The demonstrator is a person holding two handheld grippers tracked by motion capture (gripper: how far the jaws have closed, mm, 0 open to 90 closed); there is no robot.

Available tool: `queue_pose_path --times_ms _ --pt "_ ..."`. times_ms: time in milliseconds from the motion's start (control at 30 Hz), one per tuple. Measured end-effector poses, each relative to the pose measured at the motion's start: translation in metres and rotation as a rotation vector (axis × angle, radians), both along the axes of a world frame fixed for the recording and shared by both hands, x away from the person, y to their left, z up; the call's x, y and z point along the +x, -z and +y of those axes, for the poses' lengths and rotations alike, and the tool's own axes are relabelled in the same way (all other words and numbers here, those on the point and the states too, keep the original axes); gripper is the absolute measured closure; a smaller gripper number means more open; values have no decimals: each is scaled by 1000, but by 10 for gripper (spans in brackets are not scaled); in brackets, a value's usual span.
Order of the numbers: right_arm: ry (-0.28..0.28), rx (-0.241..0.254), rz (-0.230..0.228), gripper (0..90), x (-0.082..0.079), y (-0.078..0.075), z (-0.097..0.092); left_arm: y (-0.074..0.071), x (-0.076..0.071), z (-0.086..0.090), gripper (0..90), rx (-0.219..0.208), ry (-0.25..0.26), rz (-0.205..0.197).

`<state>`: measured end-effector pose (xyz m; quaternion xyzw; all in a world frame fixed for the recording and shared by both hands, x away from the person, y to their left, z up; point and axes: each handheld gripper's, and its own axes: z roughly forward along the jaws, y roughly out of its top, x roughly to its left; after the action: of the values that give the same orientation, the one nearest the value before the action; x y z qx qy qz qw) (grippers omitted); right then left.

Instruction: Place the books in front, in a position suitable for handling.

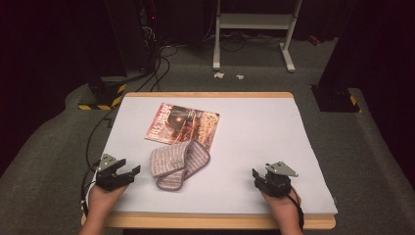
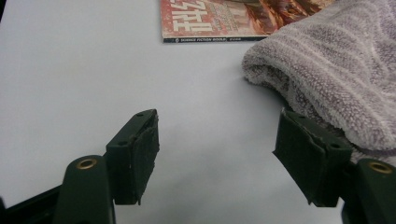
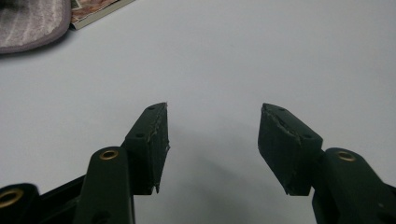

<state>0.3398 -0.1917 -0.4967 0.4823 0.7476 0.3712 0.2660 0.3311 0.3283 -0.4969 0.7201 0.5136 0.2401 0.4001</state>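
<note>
A wooden-edged table (image 1: 205, 221) is covered by a pale sheet (image 1: 254, 147). On the sheet a magazine (image 1: 178, 122) is laid flat. A folded striped towel (image 1: 178, 164) is laid partly over its near edge.

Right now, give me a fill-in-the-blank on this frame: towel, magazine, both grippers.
1. The striped towel lies partly on top of the ____.
2. The left gripper has its jaws ____, with nothing between them.
3. Of the two grippers, the one nearer the towel is the ____ one.
4. The right gripper hovers over bare ____ table cover.

Missing words: magazine; open; left; white
</note>
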Motion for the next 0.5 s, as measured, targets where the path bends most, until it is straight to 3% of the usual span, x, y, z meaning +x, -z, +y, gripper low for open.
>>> queue_pose_path --times_ms 500 --pt "-3 7 0 445 -1 0 -1 -1 -2 1 319 -28 16 -22"
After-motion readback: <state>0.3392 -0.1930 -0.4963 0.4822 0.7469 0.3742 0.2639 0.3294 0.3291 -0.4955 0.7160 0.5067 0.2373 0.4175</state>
